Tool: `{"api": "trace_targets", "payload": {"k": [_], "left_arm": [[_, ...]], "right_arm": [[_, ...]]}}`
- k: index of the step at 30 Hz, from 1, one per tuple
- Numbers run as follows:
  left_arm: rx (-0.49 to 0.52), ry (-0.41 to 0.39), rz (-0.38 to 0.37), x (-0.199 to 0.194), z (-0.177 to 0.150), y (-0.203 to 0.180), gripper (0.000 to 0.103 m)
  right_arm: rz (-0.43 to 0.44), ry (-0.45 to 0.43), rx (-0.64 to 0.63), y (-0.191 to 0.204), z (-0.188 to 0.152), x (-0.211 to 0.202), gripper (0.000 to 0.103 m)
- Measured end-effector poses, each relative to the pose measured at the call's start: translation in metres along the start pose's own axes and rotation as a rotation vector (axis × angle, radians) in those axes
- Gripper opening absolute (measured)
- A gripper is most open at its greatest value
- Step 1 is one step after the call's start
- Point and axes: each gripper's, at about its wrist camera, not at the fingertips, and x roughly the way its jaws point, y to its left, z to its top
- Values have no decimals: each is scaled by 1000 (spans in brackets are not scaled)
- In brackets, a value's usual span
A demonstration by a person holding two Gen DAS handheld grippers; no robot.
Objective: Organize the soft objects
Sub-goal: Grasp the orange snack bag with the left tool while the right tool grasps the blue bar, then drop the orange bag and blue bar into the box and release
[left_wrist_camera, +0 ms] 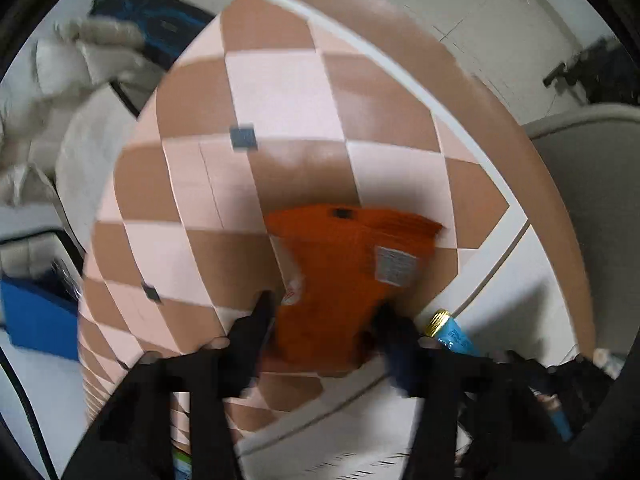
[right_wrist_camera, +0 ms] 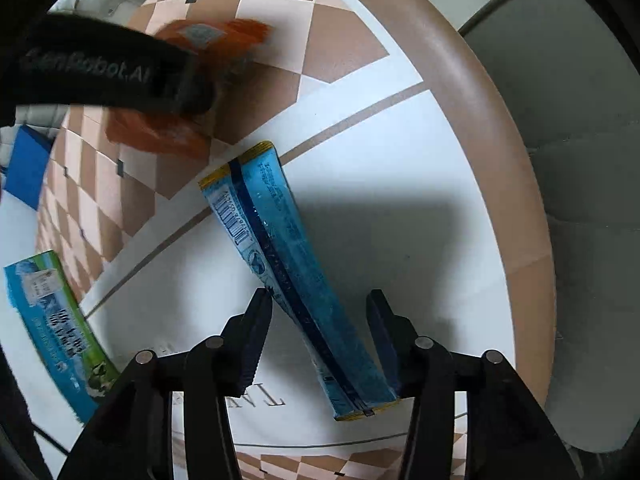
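Observation:
An orange soft packet (left_wrist_camera: 344,280) with a grey label lies on the round checkered table (left_wrist_camera: 288,88); my left gripper (left_wrist_camera: 326,316) is shut on its near end. The right wrist view shows the same orange packet (right_wrist_camera: 160,136) under the left gripper's black body (right_wrist_camera: 100,68). A long blue packet with gold ends (right_wrist_camera: 288,264) lies on the table's white part. My right gripper (right_wrist_camera: 318,308) is open, its fingers on either side of the blue packet's near half. The blue packet's gold end (left_wrist_camera: 438,322) also shows in the left wrist view.
A blue and green packet (right_wrist_camera: 52,320) lies at the table's left edge. A grey chair seat (right_wrist_camera: 580,200) stands beyond the table's brown rim (right_wrist_camera: 472,92). A blue box (left_wrist_camera: 36,316) and white padded clothing (left_wrist_camera: 60,92) are off the table to the left.

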Motion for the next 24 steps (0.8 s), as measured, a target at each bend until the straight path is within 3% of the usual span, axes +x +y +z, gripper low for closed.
{"api": "trace_targets", "payload": {"k": [6,12,15,19,24], "left_arm": [[-76,-39,-26,-2,-40,8,36],[-220,-112,-113,-22,-114,36,35],[-297,-165,-151,-37,-167,53,34],[-407,-229,-227,-60,-240,91,34],[-562,-272,-260,-84,-326,155,34]], "right_arm": [[-55,-11,27,2,-10,4,18],[-48,-27,4,23,-36,0,14],[-29,-39,-27,41,-56,-8,14],[41,-62,-66,77,-94,-28,14],[138,-102,-157,150,-141,-60,14]]}}
